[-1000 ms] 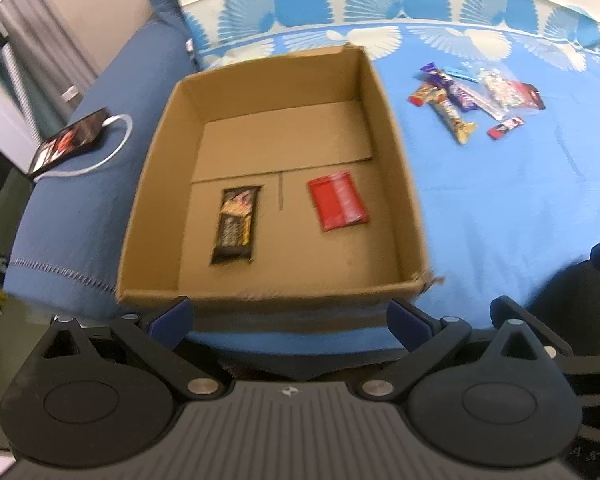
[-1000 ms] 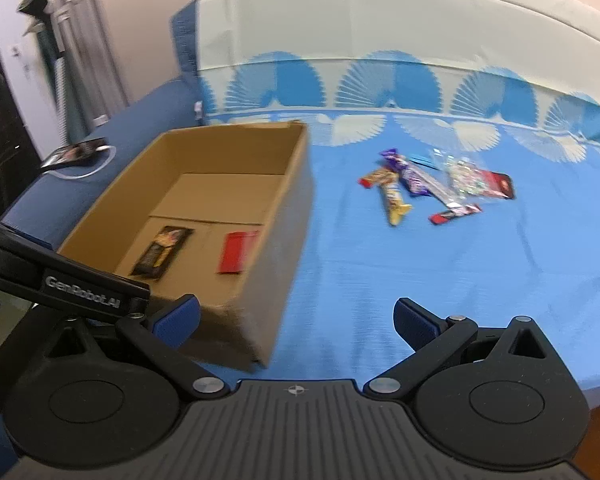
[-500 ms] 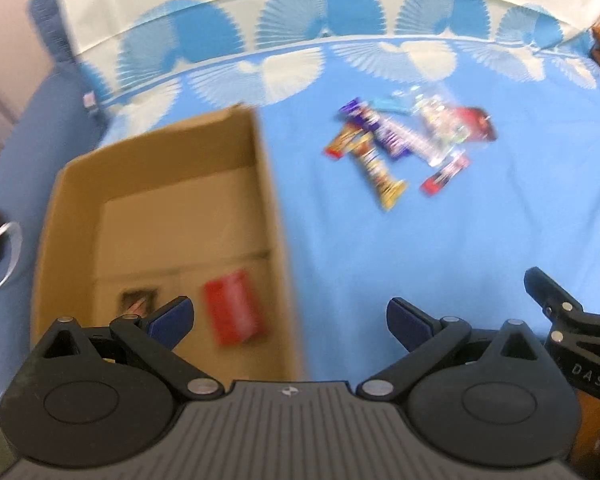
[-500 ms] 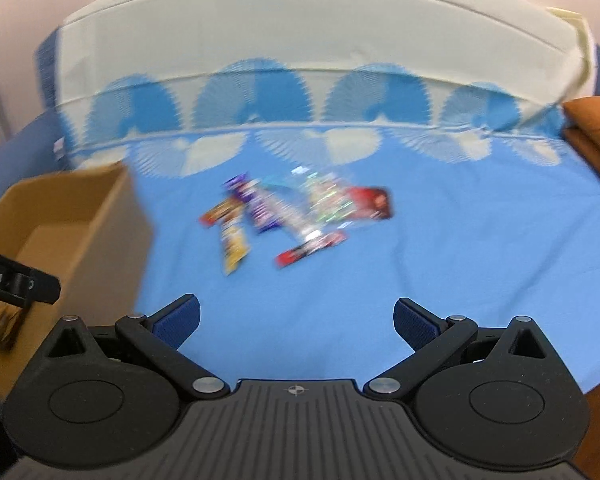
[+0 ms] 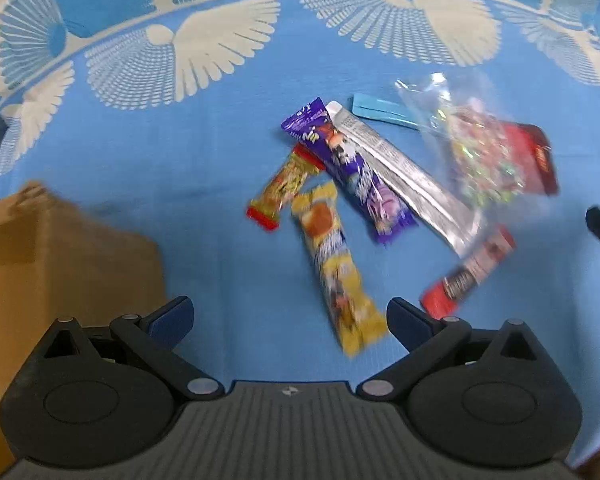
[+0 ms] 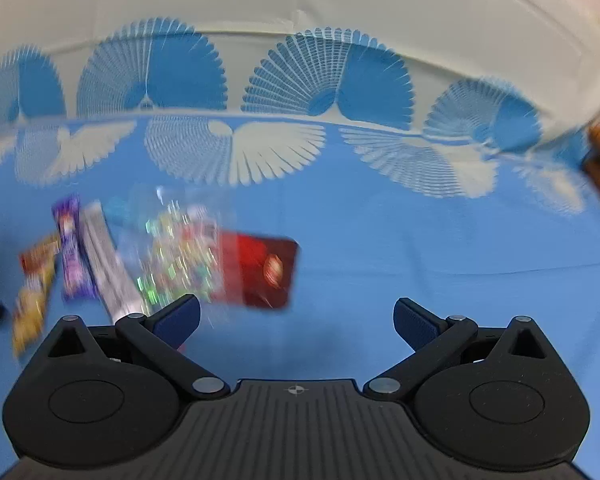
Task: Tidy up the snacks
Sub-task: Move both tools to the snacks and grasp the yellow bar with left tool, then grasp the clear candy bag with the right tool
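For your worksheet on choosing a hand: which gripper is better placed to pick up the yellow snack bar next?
Probably the left gripper: it is open, and the yellow snack bar lies just ahead between its fingers. From the right gripper the bar sits far to the side.

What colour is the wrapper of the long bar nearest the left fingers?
Yellow, with orange and white patches; the bar shows best in the left wrist view.

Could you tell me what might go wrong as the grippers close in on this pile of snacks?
The yellow bar overlaps the small red-ended packet and lies beside the purple bar, so the open left gripper might pinch two wrappers. The clear candy bag covers the silver bar and red packet; the right gripper could drag both.
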`<state>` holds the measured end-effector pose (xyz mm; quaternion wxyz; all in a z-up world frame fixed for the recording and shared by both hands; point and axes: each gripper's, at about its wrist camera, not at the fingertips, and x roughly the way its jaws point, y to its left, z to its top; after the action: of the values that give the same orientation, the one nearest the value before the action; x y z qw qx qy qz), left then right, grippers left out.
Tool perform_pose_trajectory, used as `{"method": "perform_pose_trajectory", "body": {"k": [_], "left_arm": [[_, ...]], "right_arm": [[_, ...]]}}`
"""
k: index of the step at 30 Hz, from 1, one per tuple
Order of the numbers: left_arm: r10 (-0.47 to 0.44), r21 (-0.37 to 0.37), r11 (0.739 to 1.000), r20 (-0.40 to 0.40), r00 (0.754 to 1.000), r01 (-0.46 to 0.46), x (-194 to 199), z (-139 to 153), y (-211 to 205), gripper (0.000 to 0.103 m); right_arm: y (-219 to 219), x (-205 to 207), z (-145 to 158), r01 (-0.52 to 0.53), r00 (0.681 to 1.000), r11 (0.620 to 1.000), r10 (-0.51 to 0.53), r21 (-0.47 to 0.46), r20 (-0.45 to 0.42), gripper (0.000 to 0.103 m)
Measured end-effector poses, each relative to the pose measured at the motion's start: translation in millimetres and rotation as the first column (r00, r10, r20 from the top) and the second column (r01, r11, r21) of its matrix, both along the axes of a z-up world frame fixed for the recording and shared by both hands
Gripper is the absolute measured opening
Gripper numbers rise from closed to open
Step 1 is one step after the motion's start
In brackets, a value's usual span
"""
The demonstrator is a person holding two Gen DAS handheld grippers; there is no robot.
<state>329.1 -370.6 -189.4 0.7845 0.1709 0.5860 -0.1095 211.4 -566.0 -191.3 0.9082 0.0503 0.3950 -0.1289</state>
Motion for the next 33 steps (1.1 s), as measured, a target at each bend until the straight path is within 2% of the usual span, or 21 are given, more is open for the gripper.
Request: {"method": "perform_pose_trajectory", "body": {"k": [5,9,11,14,15,16,17,18,19,20,21,23,26,28,33], "left_arm": [[0.009,0.003,1.0,-0.041,0.999,-0.008,28,-31,-11,0.103],[0.018,0.003,1.0,-0.099,0.995,-0.017,42,-54,-10,0.103],[0.034,-0.025,0.999,-0.114,0.993,-0.037,47,-58,-6,0.103],[0.062,-0.039,0.997,-0.138,0.988,-0.068,51,-59,0,0.103],[0.064,-0.037,0.997,-0.133,0.989,-0.07,51,-58,0,0.101],[0.062,-0.044,0.997,-0.111,0.992,-0.067,49,-54,1,0.084],[0.054,-0.077,0.995,-0.082,0.995,-0.06,45,-46,2,0.066],[0.042,-0.105,0.993,-0.071,0.997,-0.049,40,-38,2,0.015],[0.031,-0.115,0.993,-0.078,0.996,-0.04,38,-33,2,0.014],[0.027,-0.13,0.991,-0.08,0.996,-0.037,36,-28,3,0.014],[0.017,-0.139,0.99,-0.062,0.998,-0.026,33,-20,5,0.013],[-0.015,-0.138,0.99,-0.005,1.0,0.014,23,-5,6,0.013],[-0.053,-0.165,0.985,0.035,0.998,0.058,7,21,16,0.013],[-0.064,-0.17,0.983,0.062,0.996,0.074,-3,34,22,0.013],[-0.053,-0.171,0.983,0.095,0.994,0.068,-22,54,40,0.013]], "right_arm": [[19,49,-18,-0.065,0.997,0.995,0.062,0.075,0.041,0.103],[35,87,-44,-0.081,0.996,0.993,0.083,0.086,-0.022,0.103],[41,97,-61,-0.06,0.995,0.995,0.066,0.079,-0.07,0.103],[49,92,-65,-0.059,0.998,0.998,0.059,0.024,-0.015,0.103],[49,91,-64,-0.061,0.998,0.998,0.061,0.025,-0.011,0.103],[48,90,-63,-0.066,0.998,0.997,0.066,0.027,-0.013,0.1],[48,88,-61,-0.066,0.998,0.998,0.066,0.015,-0.008,0.085],[51,84,-55,-0.072,0.997,0.997,0.072,-0.018,0.018,0.056],[51,83,-50,-0.083,0.996,0.996,0.084,-0.037,0.035,0.042],[53,80,-45,-0.08,0.996,0.995,0.082,-0.063,0.039,0.017],[53,78,-40,-0.074,0.997,0.994,0.076,-0.076,0.024,0.001],[47,70,-32,-0.061,0.997,0.998,0.062,-0.018,0.041,0.001],[48,55,-20,-0.063,0.997,0.997,0.065,-0.046,0.05,0.0],[50,41,-10,-0.058,0.996,0.998,0.06,-0.028,0.072,0.0],[52,12,10,0.004,0.994,1.0,-0.006,0.016,0.111,0.0]]}}
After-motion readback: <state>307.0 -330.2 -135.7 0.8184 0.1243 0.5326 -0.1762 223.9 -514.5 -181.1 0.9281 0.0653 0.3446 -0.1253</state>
